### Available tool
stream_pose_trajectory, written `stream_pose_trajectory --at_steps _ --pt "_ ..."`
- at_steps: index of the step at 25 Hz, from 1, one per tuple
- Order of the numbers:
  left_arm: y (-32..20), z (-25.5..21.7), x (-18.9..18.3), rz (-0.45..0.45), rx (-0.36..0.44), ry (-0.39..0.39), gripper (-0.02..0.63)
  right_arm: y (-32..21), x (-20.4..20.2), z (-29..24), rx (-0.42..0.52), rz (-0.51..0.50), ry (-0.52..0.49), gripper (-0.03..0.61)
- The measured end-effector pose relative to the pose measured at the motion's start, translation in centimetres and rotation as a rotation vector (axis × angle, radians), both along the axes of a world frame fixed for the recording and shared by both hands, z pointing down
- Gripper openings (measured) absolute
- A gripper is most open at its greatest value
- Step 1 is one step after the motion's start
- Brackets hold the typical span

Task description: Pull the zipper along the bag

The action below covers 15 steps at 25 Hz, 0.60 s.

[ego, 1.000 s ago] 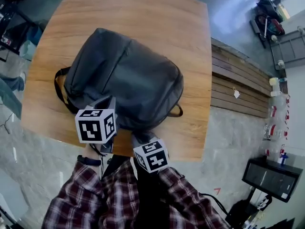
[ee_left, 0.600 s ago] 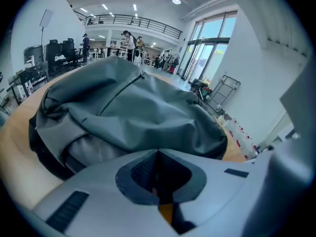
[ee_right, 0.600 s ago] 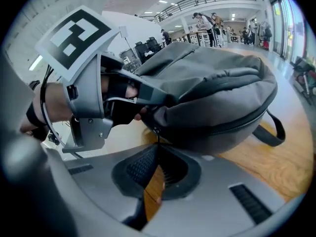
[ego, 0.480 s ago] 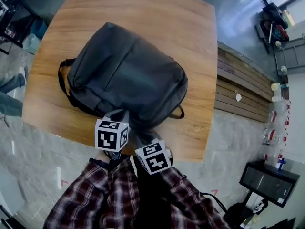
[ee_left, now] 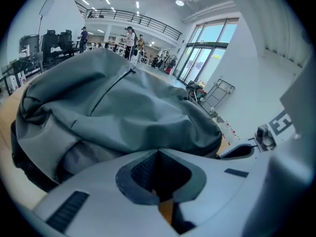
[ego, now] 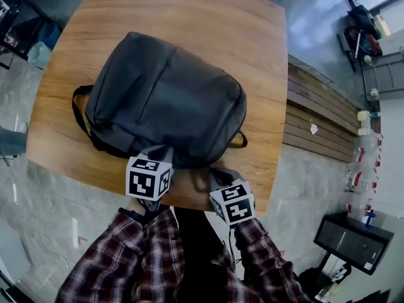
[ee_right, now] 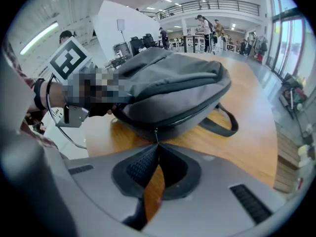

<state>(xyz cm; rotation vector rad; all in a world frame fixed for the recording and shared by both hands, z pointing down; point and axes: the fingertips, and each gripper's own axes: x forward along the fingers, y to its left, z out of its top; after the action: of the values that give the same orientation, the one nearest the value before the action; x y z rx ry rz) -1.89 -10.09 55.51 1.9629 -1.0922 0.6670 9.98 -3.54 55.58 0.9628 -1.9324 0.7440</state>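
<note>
A dark grey backpack (ego: 164,100) lies flat on the wooden table (ego: 189,17). My left gripper (ego: 159,151) is at the bag's near edge, its jaws shut on the grey fabric (ee_left: 123,107) that bulges right over the tips (ee_left: 158,152). My right gripper (ego: 218,172) sits further right along the same edge. In the right gripper view, the thin zipper pull (ee_right: 156,135) runs from the bag's zipper line straight into the right gripper (ee_right: 158,145), which is shut on it. The bag (ee_right: 173,88) fills the view behind.
The carry handle (ego: 238,141) pokes out at the bag's right, and a shoulder strap (ego: 77,115) loops out at its left. The table's near edge is just under both grippers. A slatted wooden platform (ego: 315,115) lies beyond the table's right side.
My right gripper has moved to the right along the bag's near edge. The left gripper shifted right a second ago and has since held still against the bag.
</note>
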Motion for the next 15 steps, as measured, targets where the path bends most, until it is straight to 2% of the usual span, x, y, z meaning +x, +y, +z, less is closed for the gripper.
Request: stream_pose_trajectory --at_steps 3,7,10,15 --pt "0.2 0.1 0.1 0.003 -0.012 0.015 0.008 -1.8 2.8 0.0 0.043 -0.006 0.071 0.012" --pt "0.2 0.1 0.1 0.003 -0.016 0.030 0.008 -5.6 6.9 -0.3 0.071 0.052 0.092 0.015" --pt "0.3 0.2 0.2 -0.009 -0.032 0.052 0.008 -7.9 8.0 -0.2 0.090 0.034 0.127 0.017" --pt "0.4 0.4 0.4 -0.008 -0.022 0.038 0.008 -9.6 7.6 0.5 0.070 0.066 0.083 0.014"
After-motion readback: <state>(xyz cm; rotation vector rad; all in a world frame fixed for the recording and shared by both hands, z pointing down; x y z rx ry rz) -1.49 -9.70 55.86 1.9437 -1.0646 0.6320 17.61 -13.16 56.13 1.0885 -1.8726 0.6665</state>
